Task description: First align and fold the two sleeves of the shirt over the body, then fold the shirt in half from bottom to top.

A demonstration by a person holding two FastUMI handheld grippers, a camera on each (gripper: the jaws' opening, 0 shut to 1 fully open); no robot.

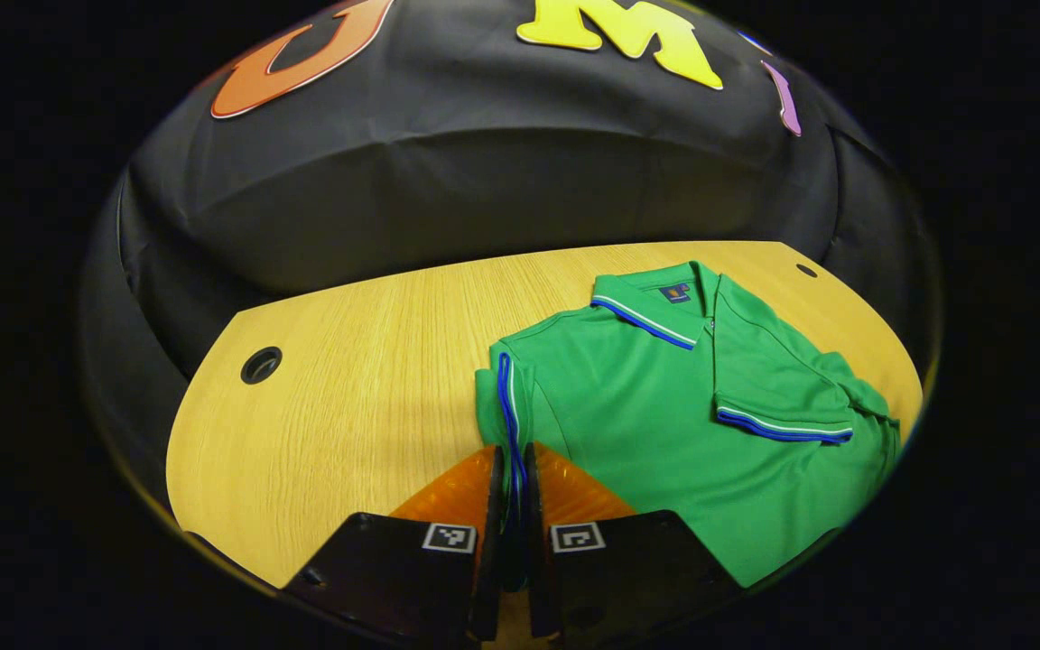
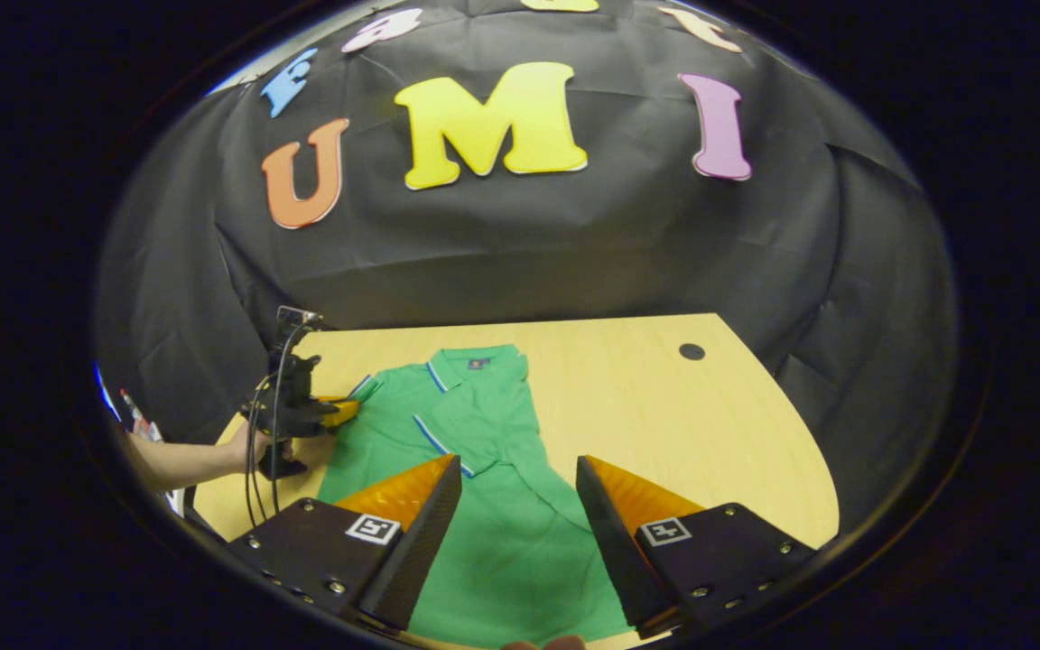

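1. Table [image 2: 737,433]: light wood top with a dark round hole toward 1 o'clock in the right gripper view; in the left gripper view a hole sits at 9 o'clock.
2. Shirt [image 1: 646,406]: green polo lying flat on the table, collar pointing away toward 12 o'clock in both views. In the left gripper view it lies from centre toward 3 to 4 o'clock; in the right gripper view it runs from centre down to 6 o'clock.
3. Right sleeve [image 1: 777,397]: already folded across the body, its blue-and-white striped cuff lying on the chest at about 3 o'clock in the left gripper view. Seen also in the right gripper view at centre.
4. Left sleeve [image 1: 506,402]: at the shirt's edge, striped cuff turned up on edge and running straight down into the left gripper's fingers.
5. Left gripper [image 1: 513,469]: fingers pressed nearly together, pinching the striped cuff of the left sleeve between them. In the right gripper view it shows at 9 o'clock, held by a hand [image 2: 254,447], tips at the shirt's shoulder edge.
6. Right gripper [image 2: 518,492]: fingers spread wide, nothing between them; the lower body of the shirt shows through the gap. Whether the tips touch the fabric cannot be told.
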